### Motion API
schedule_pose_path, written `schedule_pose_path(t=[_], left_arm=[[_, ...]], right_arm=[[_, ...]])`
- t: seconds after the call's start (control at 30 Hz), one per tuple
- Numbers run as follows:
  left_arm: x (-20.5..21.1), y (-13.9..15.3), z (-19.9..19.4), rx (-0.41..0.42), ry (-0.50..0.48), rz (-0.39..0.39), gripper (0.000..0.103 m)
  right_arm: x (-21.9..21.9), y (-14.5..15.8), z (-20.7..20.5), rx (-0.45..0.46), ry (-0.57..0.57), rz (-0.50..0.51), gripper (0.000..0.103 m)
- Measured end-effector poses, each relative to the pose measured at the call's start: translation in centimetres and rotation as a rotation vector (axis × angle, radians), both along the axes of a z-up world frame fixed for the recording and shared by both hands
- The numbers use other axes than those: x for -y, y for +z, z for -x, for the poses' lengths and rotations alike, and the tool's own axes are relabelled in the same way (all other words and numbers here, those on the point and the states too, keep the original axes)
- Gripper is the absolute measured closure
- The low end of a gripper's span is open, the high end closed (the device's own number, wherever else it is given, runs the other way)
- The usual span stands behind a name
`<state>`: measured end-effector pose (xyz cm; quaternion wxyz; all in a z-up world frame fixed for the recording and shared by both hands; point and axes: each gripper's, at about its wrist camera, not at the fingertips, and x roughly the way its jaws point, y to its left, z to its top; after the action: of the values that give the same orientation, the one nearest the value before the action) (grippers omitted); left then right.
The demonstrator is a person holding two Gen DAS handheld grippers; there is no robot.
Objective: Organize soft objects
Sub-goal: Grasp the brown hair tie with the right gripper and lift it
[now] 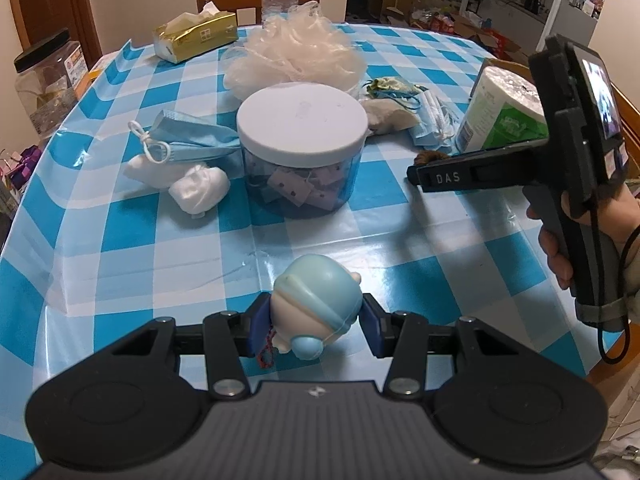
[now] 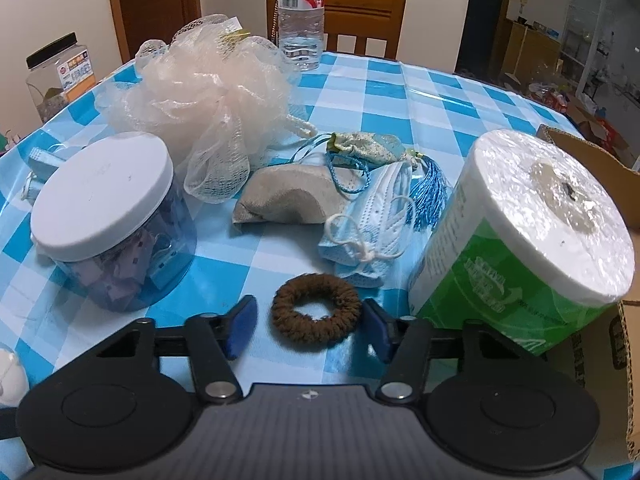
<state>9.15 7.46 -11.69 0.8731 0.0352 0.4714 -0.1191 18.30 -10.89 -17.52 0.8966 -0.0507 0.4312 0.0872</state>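
Note:
In the left wrist view my left gripper (image 1: 310, 326) is shut on a pale blue and white squishy figure (image 1: 316, 304), held just above the checked tablecloth (image 1: 140, 248). In the right wrist view my right gripper (image 2: 310, 324) is open, its blue pads on either side of a brown hair scrunchie (image 2: 316, 310) lying on the cloth, not touching it. The right gripper also shows from the side in the left wrist view (image 1: 416, 174). A cream bath pouf (image 2: 208, 92), a beige pouch (image 2: 288, 196), a drawstring bag with blue tassel (image 2: 368, 148) and face masks (image 2: 372, 224) lie behind.
A blue jar with white lid (image 2: 104, 208) stands left of the scrunchie, a wrapped toilet roll (image 2: 532, 220) right of it beside a cardboard box (image 2: 600, 344). A folded mask (image 1: 188, 140), white wads (image 1: 200, 190), tissue pack (image 1: 196, 34), water bottle (image 2: 302, 16) and chair (image 2: 360, 12) lie further off.

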Motion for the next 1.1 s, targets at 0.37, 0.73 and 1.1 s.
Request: schedule_pose_path(t=[0.37,0.73,1.1], left_arm=[[0.4,1.1,-0.3,-0.02,0.003,-0.015,0.057],[2.0,3.5,0.7,-0.031,-0.058,-0.033,0.057],[6.2,5.8,1.7,-0.037,-0.192,-0.026,0.057]], right_arm=[[0.7,1.1,0.2,-0.036,0.023,-0.019,0.056],[1.7,5.6,3.9,-0.039,0.18,-0.013,0.057],[6.2,10.1,8.0,-0.018,0.178,-0.021,0.056]])
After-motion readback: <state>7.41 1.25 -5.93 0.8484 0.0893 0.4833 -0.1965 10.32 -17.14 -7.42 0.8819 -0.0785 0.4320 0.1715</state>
